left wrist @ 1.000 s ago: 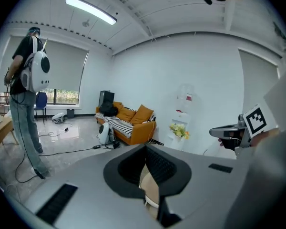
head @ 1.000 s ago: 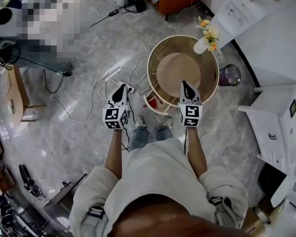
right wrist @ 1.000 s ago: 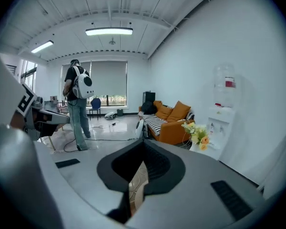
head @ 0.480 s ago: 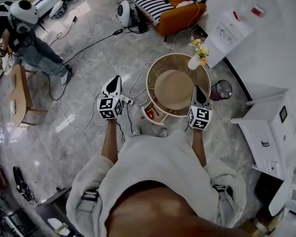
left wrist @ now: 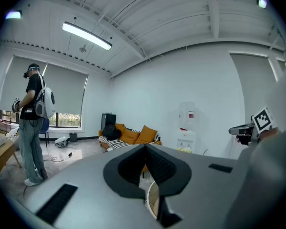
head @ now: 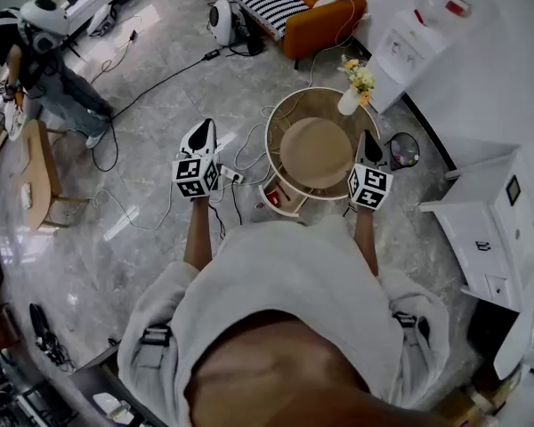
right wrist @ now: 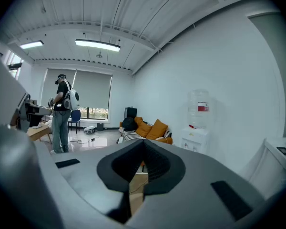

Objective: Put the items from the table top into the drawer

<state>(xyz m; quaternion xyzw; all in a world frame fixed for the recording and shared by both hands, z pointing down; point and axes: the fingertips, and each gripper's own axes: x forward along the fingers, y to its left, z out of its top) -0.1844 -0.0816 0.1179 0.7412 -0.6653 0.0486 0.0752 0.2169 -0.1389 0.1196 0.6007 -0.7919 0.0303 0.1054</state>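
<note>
Left tool (head: 202,127) and right tool (head: 367,137) shut, empty, beside table (head: 269,140). Only vase (head: 349,101) seen on table. Drawer (head: 289,205) under table open. Judged nearly done.

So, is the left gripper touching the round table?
Apart. The head view shows the left gripper over bare floor, with cables lying between it and the round table.

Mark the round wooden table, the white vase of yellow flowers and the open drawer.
Round wooden table (head: 316,154): head view, bare top.
White vase of yellow flowers (head: 348,103): head view, vase body.
Open drawer (head: 287,208): head view, pale rim.
</note>
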